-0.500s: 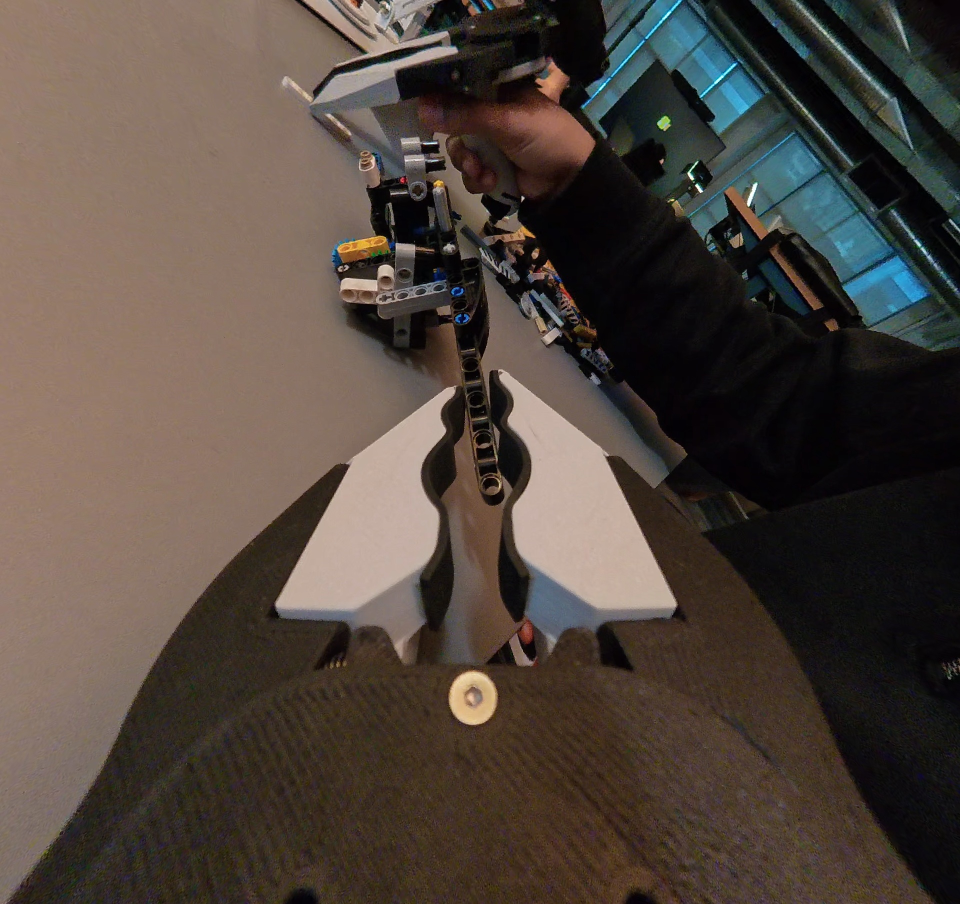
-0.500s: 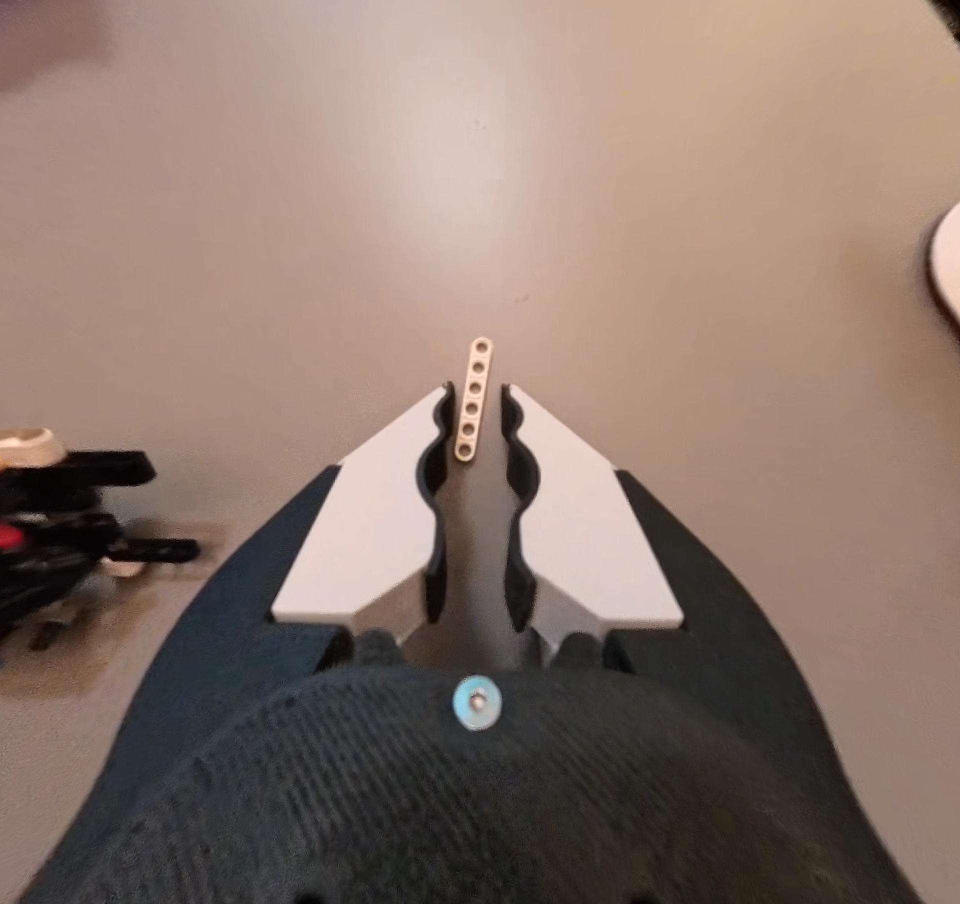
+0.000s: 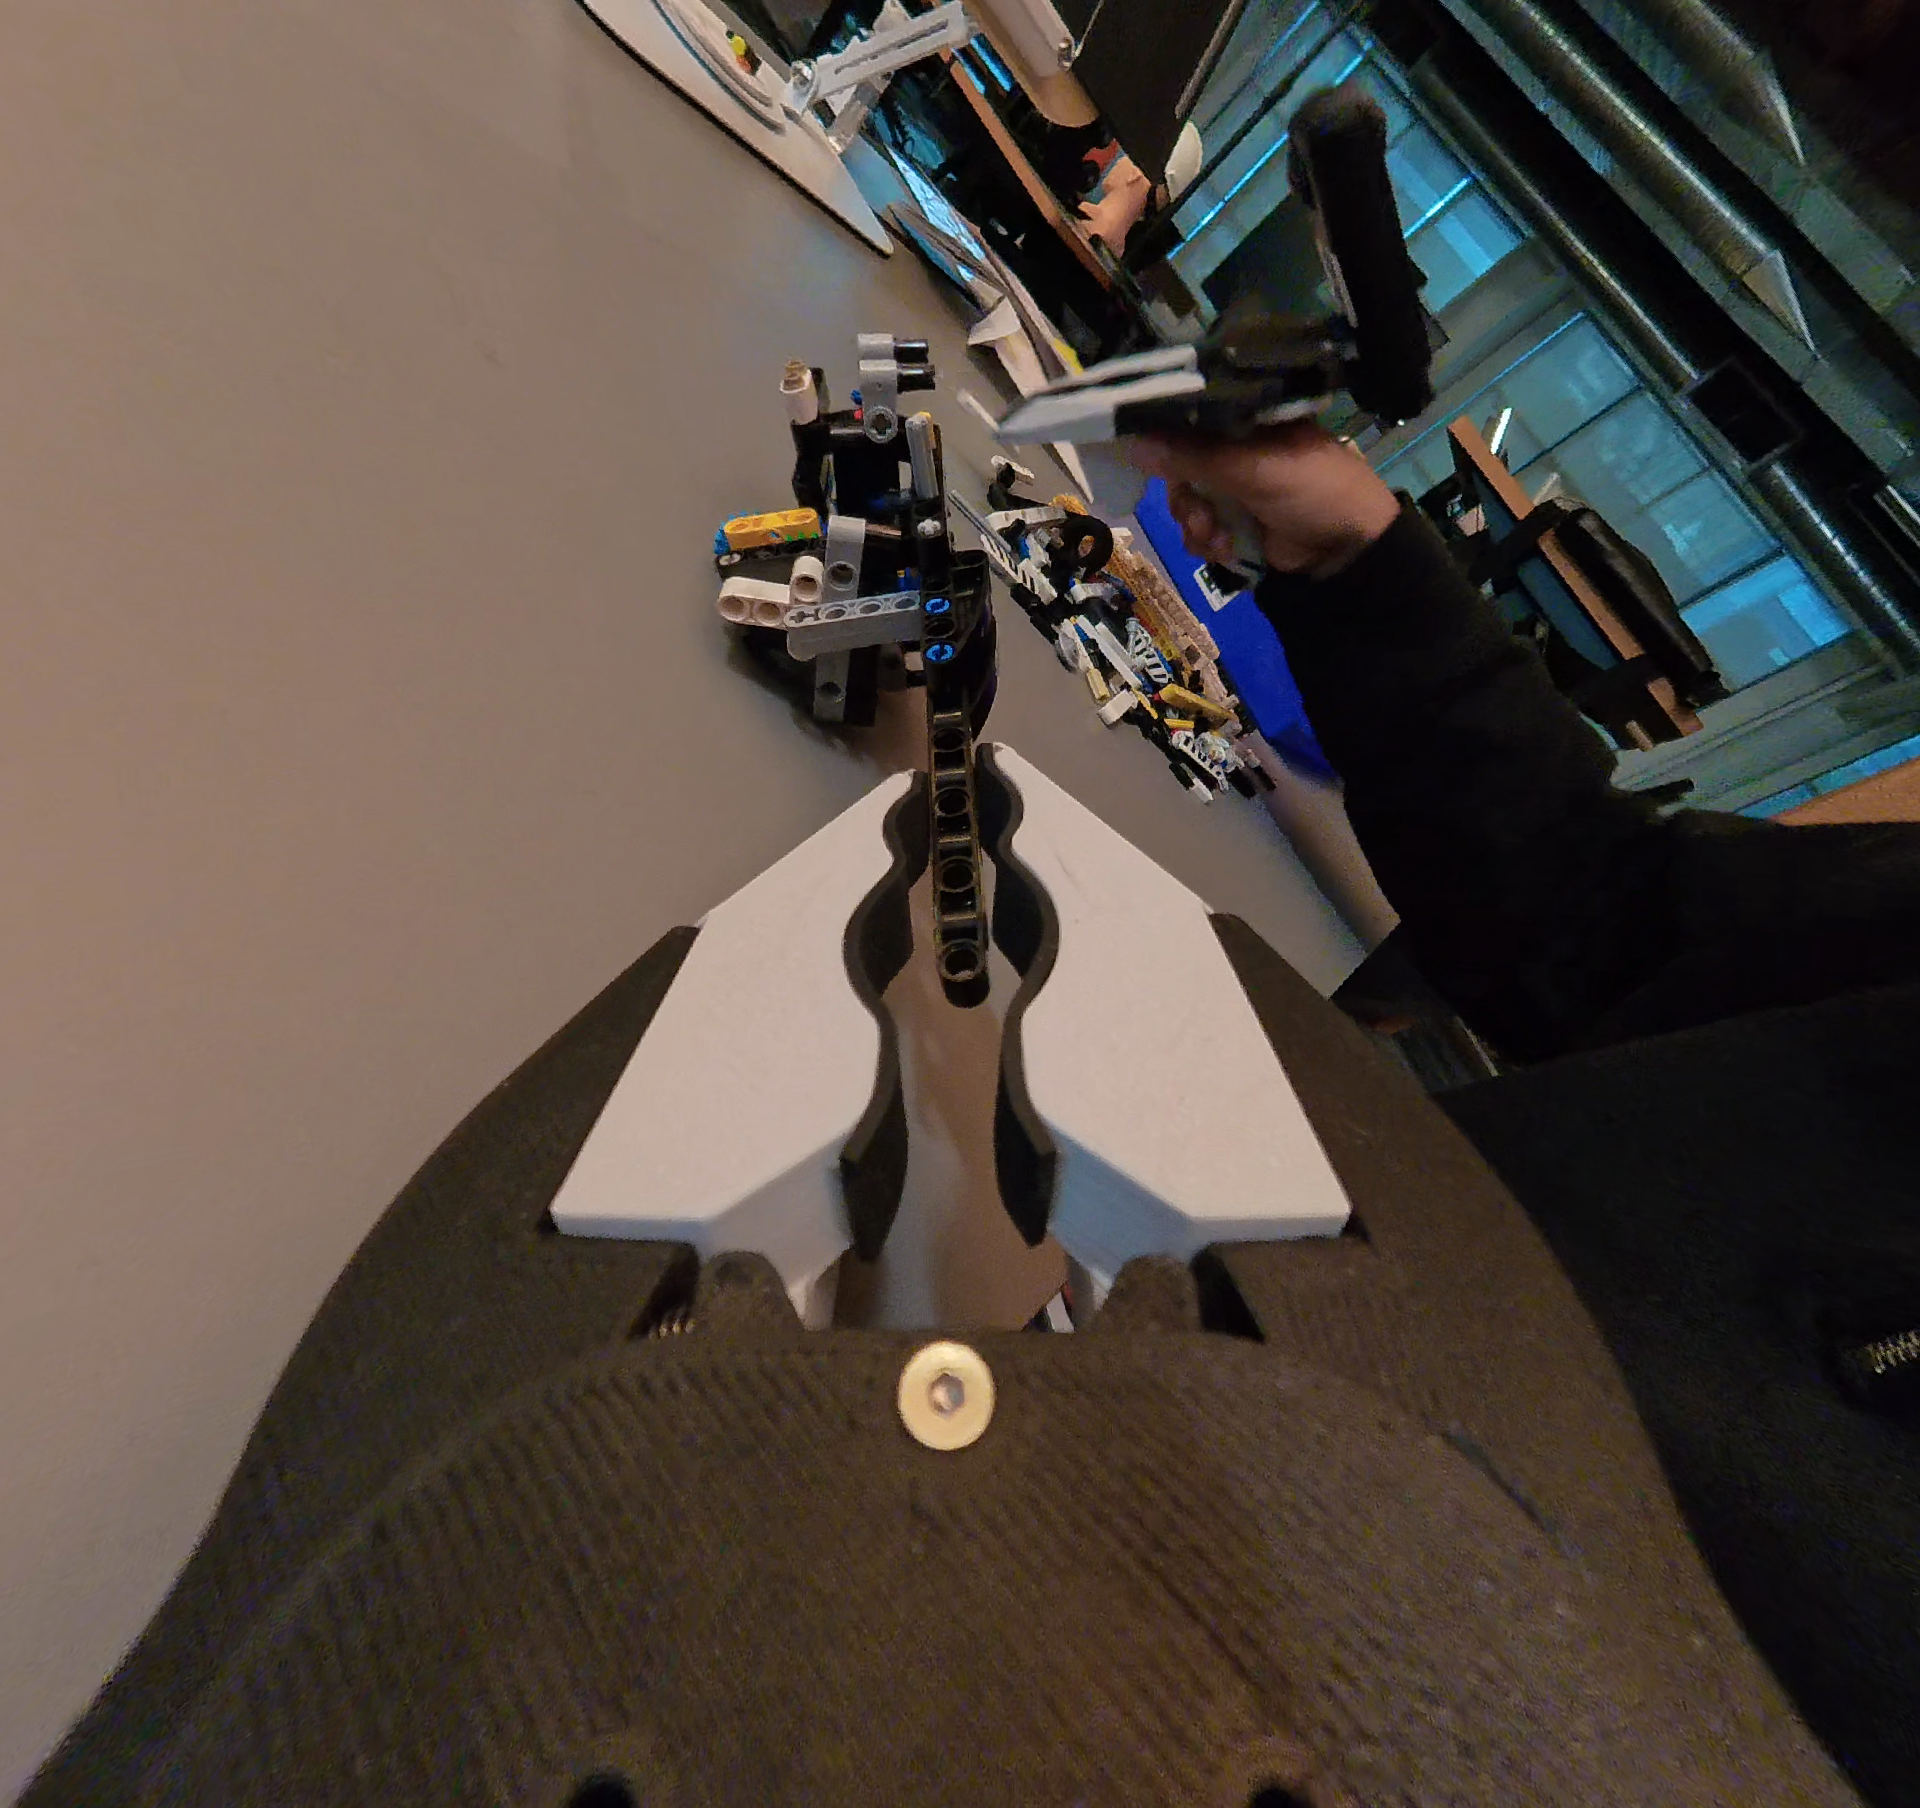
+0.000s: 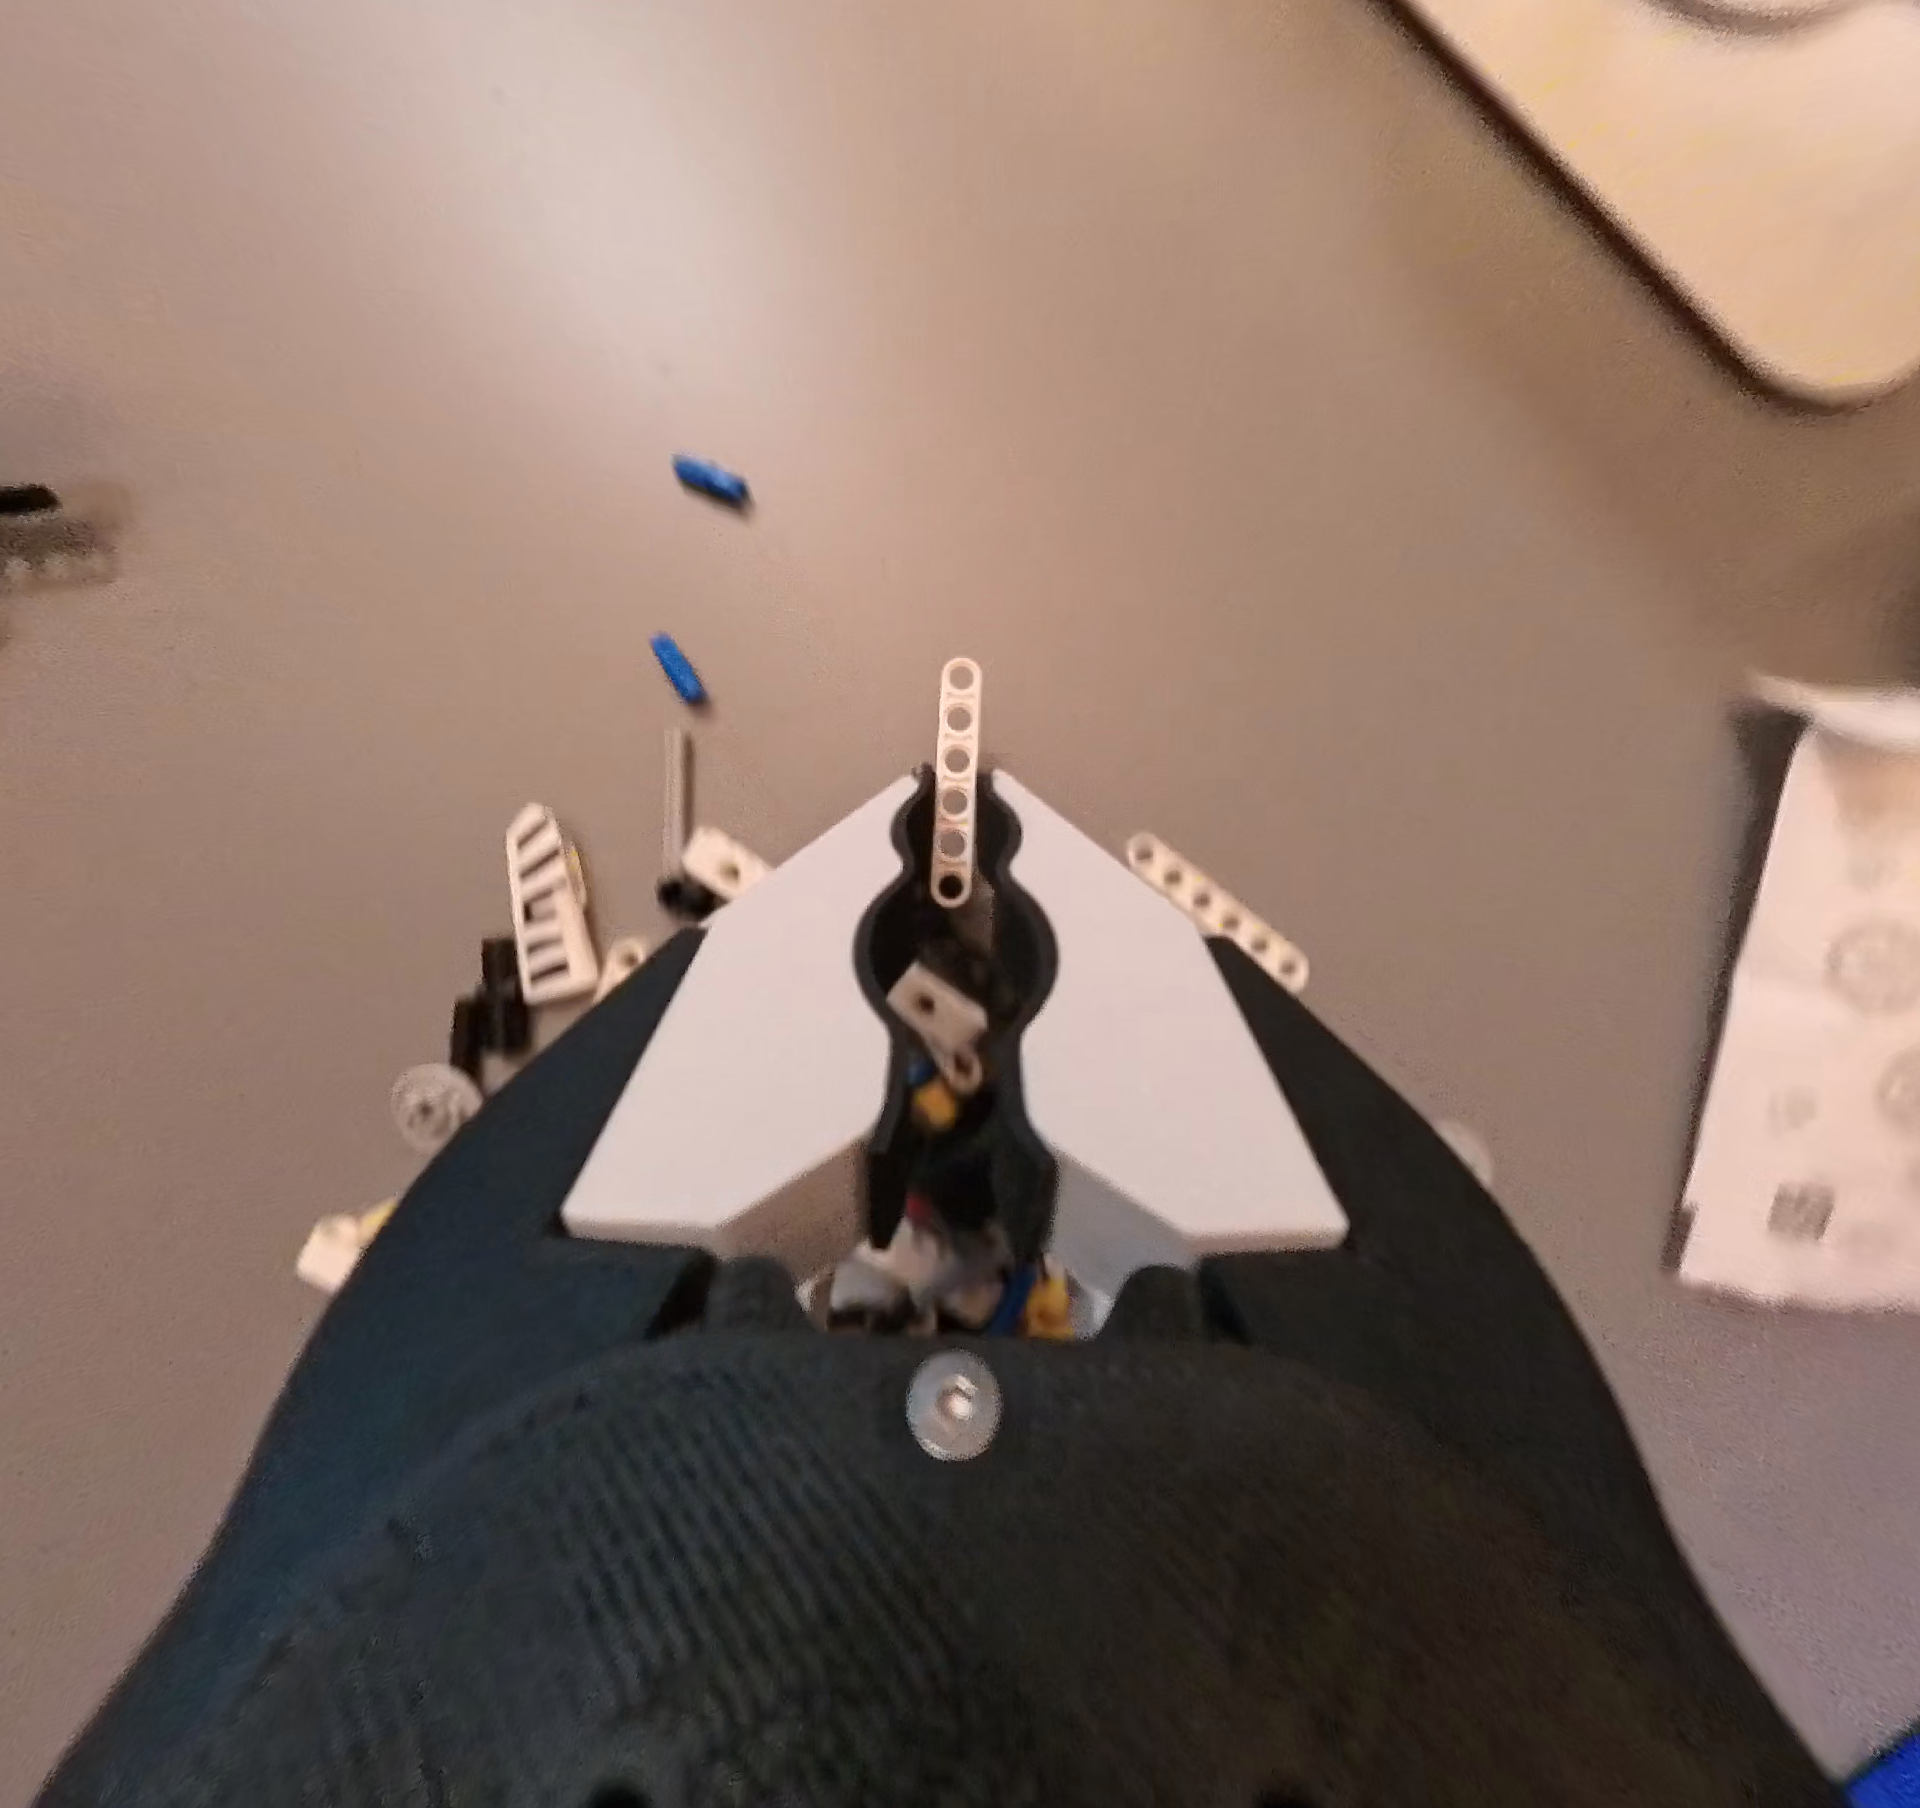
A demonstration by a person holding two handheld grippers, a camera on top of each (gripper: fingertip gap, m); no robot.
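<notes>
While a black holed beam [image 3: 954,854] jutting from a brick-built model [image 3: 862,553] on the grey worktop [image 3: 312,511] is pinched by the left claw [image 3: 951,792], a thin white holed beam [image 4: 956,782] is clamped by the right claw [image 4: 954,787] above scattered loose pieces [image 4: 545,901].

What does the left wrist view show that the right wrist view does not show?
Only left: a black holed beam clamped in the left tool, joined to a multicoloured brick assembly, and a hand.
Only right: two blue pins, a printed booklet.
Both: the grey table, and the right tool pinching a white holed beam.
</notes>
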